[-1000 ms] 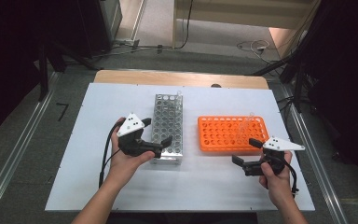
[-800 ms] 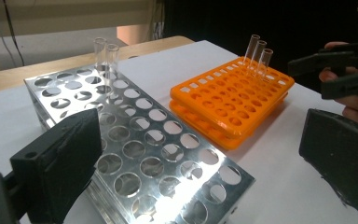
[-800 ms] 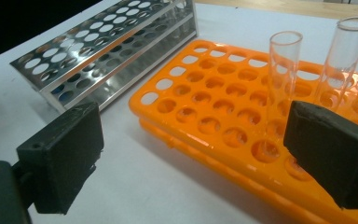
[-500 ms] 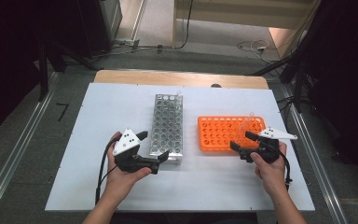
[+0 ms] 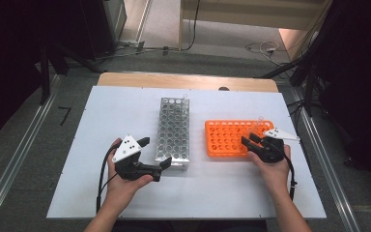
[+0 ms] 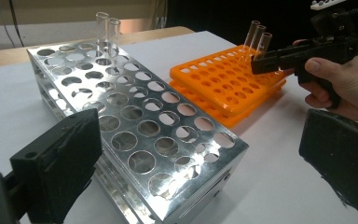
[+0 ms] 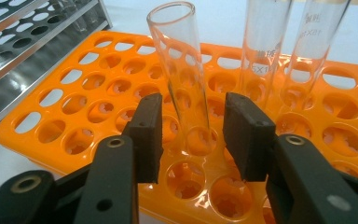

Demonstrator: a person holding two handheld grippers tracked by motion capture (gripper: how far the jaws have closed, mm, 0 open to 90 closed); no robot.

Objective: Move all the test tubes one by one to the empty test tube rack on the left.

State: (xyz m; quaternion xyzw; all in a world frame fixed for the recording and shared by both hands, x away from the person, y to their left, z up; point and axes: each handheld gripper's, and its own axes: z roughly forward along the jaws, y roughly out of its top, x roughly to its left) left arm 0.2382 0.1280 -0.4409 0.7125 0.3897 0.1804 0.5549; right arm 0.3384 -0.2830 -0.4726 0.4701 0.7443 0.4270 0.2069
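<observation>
An orange tube rack (image 5: 227, 138) lies right of centre and holds three clear glass tubes near its right end. My right gripper (image 7: 193, 135) is open, its jaws standing either side of the nearest tube (image 7: 182, 79) with a gap on each side. The two other tubes (image 7: 265, 46) stand just behind. Seen from above, the right gripper (image 5: 249, 140) is at that rack's right edge. My left gripper (image 5: 155, 152) is open by the near left corner of a metal rack (image 5: 174, 130). Its jaws (image 6: 198, 163) frame the near end of the metal rack (image 6: 135, 116).
Two glass tubes (image 6: 105, 32) stand at the metal rack's far end. The orange rack (image 6: 223, 84) and the person's right hand with its gripper (image 6: 265, 60) lie beyond. Both racks rest on a white board (image 5: 101, 121) over a wooden table, with dark floor around.
The right gripper has moved forward and left onto the orange rack, bringing its jaws around a tube. The left gripper has drawn back toward the metal rack's near end.
</observation>
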